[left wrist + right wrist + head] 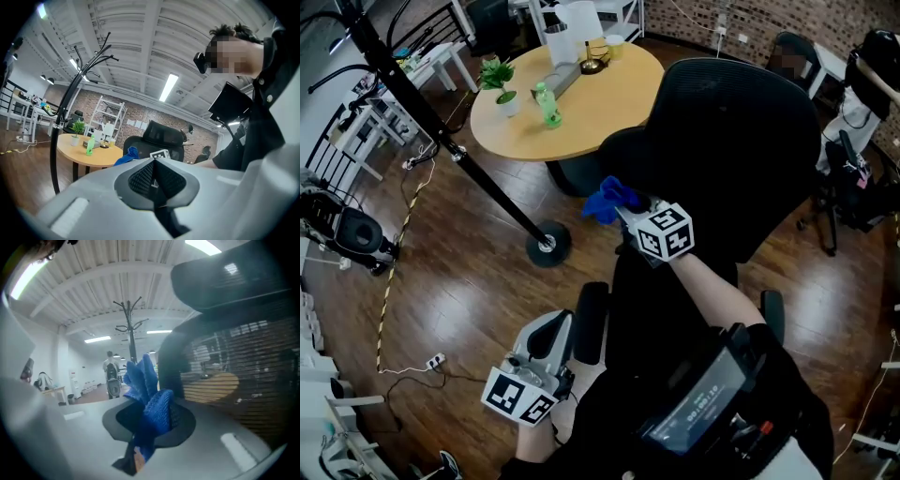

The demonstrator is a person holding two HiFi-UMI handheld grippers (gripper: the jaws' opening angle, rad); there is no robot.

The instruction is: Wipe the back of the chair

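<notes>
A black mesh office chair stands in front of me with its back toward me. My right gripper is shut on a blue cloth, held at the left edge of the chair's back. In the right gripper view the blue cloth bunches out between the jaws, with the mesh close on the right. My left gripper hangs low near my body, shut with nothing in it. In the left gripper view the chair and blue cloth show far ahead.
A round wooden table behind the chair holds a potted plant, a green bottle and a white jug. A black coat stand leans at the left with its base on the wood floor. Another chair is at right.
</notes>
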